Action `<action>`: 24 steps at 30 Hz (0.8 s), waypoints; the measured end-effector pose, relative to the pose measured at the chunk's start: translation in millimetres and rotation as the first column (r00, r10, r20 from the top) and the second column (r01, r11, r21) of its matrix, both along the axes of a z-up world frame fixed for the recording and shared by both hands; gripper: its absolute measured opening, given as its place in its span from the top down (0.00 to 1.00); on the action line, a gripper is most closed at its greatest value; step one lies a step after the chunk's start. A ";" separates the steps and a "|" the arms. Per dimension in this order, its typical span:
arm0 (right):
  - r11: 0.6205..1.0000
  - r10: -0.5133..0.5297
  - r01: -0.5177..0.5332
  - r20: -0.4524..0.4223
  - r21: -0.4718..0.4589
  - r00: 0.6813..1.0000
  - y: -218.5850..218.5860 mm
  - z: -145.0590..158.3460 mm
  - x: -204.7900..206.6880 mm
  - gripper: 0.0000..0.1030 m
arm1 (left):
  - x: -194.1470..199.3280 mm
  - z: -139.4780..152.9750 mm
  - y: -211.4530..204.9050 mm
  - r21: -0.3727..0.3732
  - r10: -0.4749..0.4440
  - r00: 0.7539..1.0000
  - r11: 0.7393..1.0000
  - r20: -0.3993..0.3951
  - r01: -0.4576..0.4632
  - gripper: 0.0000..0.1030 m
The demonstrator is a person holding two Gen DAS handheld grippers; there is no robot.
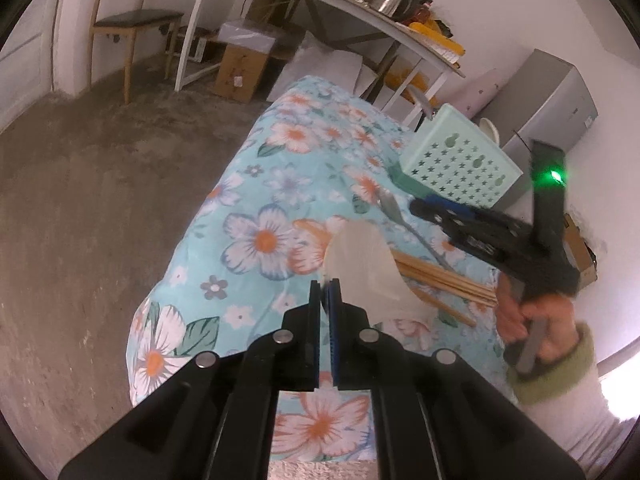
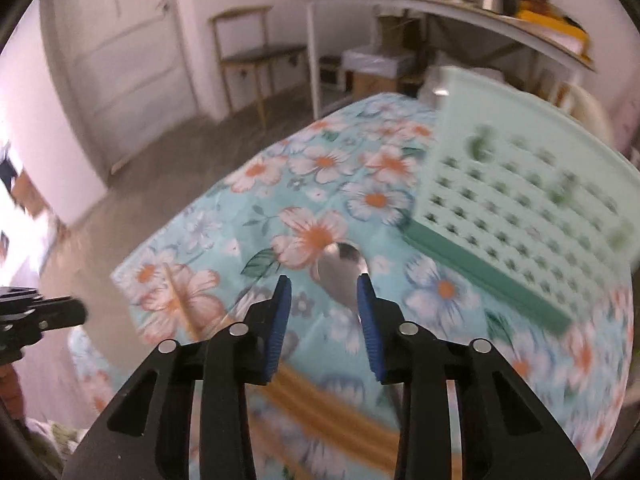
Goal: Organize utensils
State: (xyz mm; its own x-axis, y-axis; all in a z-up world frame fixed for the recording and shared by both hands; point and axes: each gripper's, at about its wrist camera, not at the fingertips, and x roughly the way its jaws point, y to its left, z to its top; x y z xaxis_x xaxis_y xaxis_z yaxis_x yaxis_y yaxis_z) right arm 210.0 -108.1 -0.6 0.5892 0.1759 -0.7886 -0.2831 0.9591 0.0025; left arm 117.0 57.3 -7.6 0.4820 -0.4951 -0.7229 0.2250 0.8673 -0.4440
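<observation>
Hovering over the metal spoon (image 2: pixel 344 276), we had the right gripper (image 2: pixel 323 320) nearer, jaws released; its bowl sat just ahead between them, handle running back under. Left gripper (image 1: pixel 329 300) was clenched on a white plastic spoon (image 1: pixel 360 264). Wooden chopsticks (image 1: pixel 436 280) lay alongside on the table (image 1: pixel 256 184); perforated mint rack (image 1: pixel 460 160) stood just beyond.

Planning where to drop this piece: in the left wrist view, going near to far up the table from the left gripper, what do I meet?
left gripper shut on the white spoon → chopsticks → metal spoon → green utensil holder
</observation>
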 end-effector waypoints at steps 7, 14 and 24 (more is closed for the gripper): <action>0.979 0.081 -0.091 -0.061 -0.180 0.995 25.5 -31.8 31.5 0.76 | 6.8 -14.6 8.7 -0.016 0.004 0.999 1.000 -0.034 -0.004 0.96; 0.972 0.044 -0.051 -0.034 -0.229 0.998 16.6 -36.0 35.5 0.82 | 5.2 -16.6 14.0 -0.033 0.004 0.999 0.999 -0.039 -0.005 0.96; 0.984 0.000 0.019 0.103 -0.177 0.995 -0.3 3.5 16.4 1.00 | 5.0 -13.9 14.9 -0.048 0.014 1.000 0.999 -0.010 -0.014 0.96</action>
State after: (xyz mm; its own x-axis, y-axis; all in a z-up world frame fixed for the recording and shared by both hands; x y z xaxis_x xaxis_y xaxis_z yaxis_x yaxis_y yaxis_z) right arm 226.4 -108.4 2.8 0.6695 0.0326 -0.7421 -0.2639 0.9443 -0.1966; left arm 122.1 72.2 -21.6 0.4819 -0.5225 -0.7034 0.2084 0.8480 -0.4873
